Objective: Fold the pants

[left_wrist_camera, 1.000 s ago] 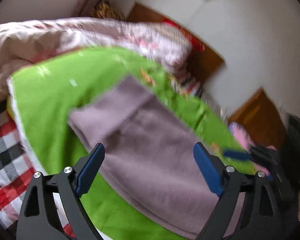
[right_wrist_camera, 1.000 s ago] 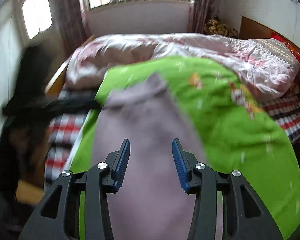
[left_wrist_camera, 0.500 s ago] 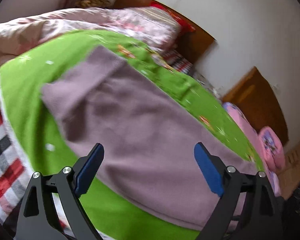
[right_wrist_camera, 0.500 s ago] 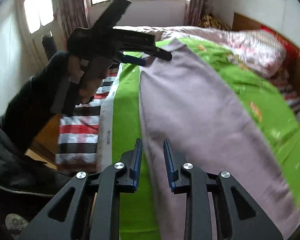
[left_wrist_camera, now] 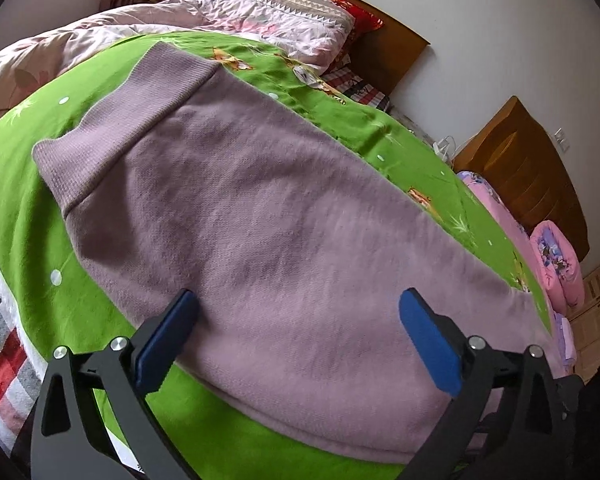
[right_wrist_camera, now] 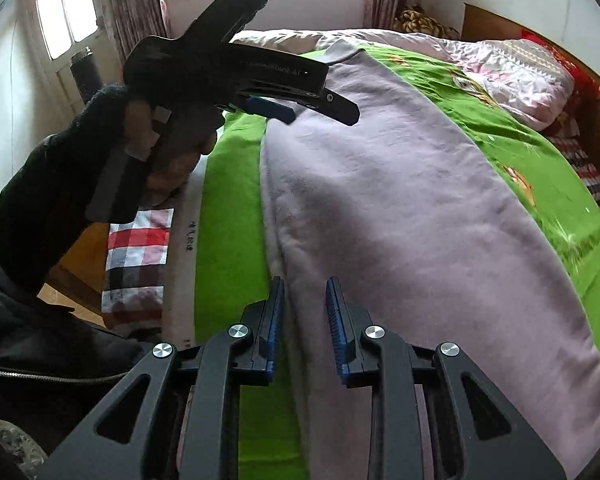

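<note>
The mauve knitted pants [left_wrist_camera: 284,216] lie flat along a green printed blanket [left_wrist_camera: 16,184]. The left gripper [left_wrist_camera: 296,312] is opening wide above them. The right gripper [right_wrist_camera: 303,300] is closing over their near edge, fabric between its jaws, unpinched. A pink quilt [left_wrist_camera: 236,16] lies beyond.

The green blanket [left_wrist_camera: 28,184] lies bare around the pants [left_wrist_camera: 260,216], open to approach; a heaped pink quilt [left_wrist_camera: 236,20] blocks the far end. The left gripper [right_wrist_camera: 300,110] hangs over the near-left edge.
</note>
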`<control>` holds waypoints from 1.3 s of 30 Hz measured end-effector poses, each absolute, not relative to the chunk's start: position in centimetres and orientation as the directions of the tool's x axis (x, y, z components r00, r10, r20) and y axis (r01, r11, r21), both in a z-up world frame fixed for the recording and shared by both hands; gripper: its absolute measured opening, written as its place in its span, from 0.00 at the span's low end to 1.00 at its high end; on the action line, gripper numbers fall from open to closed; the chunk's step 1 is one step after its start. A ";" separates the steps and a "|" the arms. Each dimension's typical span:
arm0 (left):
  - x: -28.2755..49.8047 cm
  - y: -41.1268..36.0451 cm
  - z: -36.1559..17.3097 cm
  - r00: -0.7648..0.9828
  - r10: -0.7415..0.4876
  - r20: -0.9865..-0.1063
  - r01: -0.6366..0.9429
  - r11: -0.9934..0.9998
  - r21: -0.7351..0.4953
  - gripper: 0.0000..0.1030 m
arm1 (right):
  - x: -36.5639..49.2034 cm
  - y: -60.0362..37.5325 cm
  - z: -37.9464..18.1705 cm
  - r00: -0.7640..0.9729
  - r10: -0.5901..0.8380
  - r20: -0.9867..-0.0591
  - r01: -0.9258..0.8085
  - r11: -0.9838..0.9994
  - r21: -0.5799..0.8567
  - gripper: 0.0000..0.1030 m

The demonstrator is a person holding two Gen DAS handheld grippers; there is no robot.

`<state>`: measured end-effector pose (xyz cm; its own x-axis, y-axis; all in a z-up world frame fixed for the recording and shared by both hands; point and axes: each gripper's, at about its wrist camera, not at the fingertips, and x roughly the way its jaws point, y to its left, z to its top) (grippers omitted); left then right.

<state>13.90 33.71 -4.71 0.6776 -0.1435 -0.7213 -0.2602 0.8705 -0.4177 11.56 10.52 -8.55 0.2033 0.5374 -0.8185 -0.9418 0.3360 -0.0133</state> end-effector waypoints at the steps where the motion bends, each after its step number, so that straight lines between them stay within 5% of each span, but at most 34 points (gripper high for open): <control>1: 13.9 33.8 -4.7 0.680 -0.147 -0.719 -0.259 0.868 -0.423 0.98 | 11.7 10.5 -8.5 0.201 0.539 -0.818 -0.941 0.339 -0.008 0.15; 4: 14.0 34.0 -4.6 0.684 -0.161 -0.711 -0.256 0.861 -0.440 0.98 | 12.2 10.2 -8.3 0.203 0.550 -0.810 -0.935 0.356 0.007 0.03; 9: 13.0 34.9 -3.1 0.714 -0.167 -0.679 -0.273 0.827 -0.491 0.98 | 11.6 9.0 -5.8 0.153 0.623 -0.767 -0.939 0.333 0.084 0.03; 15: 14.5 34.2 -4.6 0.617 -0.065 -0.784 -0.312 0.895 -0.320 0.98 | 12.3 9.7 -8.8 0.092 0.594 -0.799 -0.935 0.327 0.136 0.04; 18: 14.7 33.4 -4.8 0.601 -0.013 -0.799 -0.305 0.921 -0.244 0.98 | 11.9 9.8 -8.3 0.081 0.586 -0.807 -0.934 0.326 0.144 0.18; 20: 14.7 33.5 -4.3 0.586 0.032 -0.810 -0.353 0.910 -0.219 0.97 | 11.0 10.0 -7.9 0.073 0.587 -0.806 -0.943 0.304 0.136 0.43; 21: 14.6 33.4 -3.5 0.587 0.067 -0.807 -0.388 0.898 -0.208 0.97 | 10.7 10.0 -7.6 0.065 0.595 -0.801 -0.945 0.295 0.143 0.47; 25: 15.5 31.6 -0.4 0.662 0.037 -0.749 -0.302 0.927 -0.222 0.98 | 11.1 8.8 -5.7 0.121 0.649 -0.751 -0.913 0.369 0.172 0.47; 34: 20.0 29.6 -4.8 0.546 0.033 -0.837 -0.252 0.960 -0.126 0.98 | 9.5 3.9 -7.8 0.155 0.547 -0.823 -0.848 0.501 0.173 0.49; 37: 20.5 29.8 -4.9 0.539 0.035 -0.842 -0.243 0.963 -0.116 0.99 | 9.4 -1.6 -5.4 0.274 0.590 -0.759 -0.767 0.610 0.198 0.50; 39: 20.5 29.8 -4.7 0.544 0.060 -0.837 -0.259 0.961 -0.099 0.99 | 10.1 -7.9 -3.9 0.461 0.499 -0.734 -0.608 0.780 0.149 0.54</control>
<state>20.46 29.79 -4.71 0.5438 0.0605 -0.8370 -0.2590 0.9608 -0.0989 10.09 -7.92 -3.93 0.4607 0.4993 -0.7338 -0.6079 0.7799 0.1489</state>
